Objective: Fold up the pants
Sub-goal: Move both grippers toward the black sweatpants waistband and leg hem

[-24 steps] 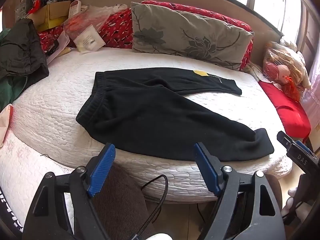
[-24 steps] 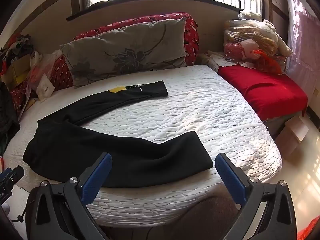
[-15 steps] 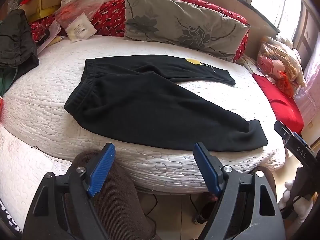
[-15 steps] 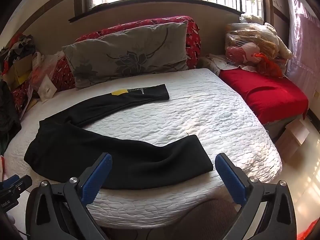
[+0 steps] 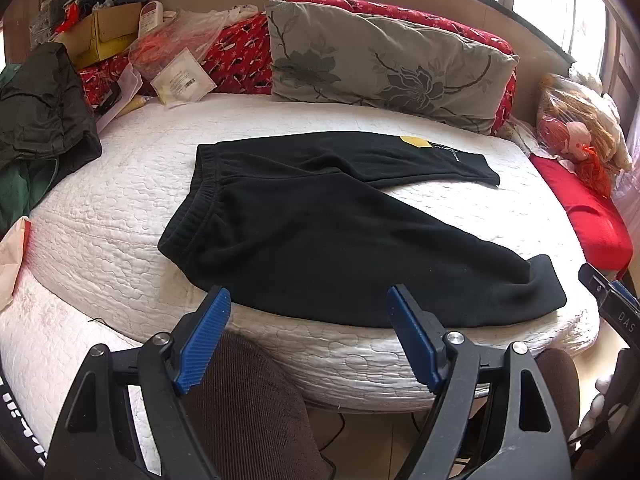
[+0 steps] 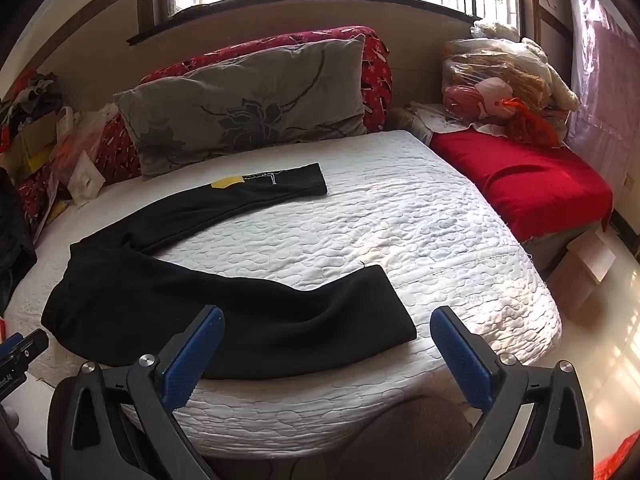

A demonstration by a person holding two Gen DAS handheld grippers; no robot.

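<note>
While black pants (image 5: 320, 236) are lying on the bed (image 5: 104, 208), L tool (image 5: 308, 338) & R tool (image 6: 326, 354) are hovering wide open, empty; "DAS" is showing on R tool.

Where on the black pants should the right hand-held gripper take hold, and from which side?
Probably the cuff of the near leg of the black pants. It lies flat near the mattress edge, just ahead of the open right hand-held gripper. Come in low from the near edge, so that one finger can slide under the cloth.
</note>
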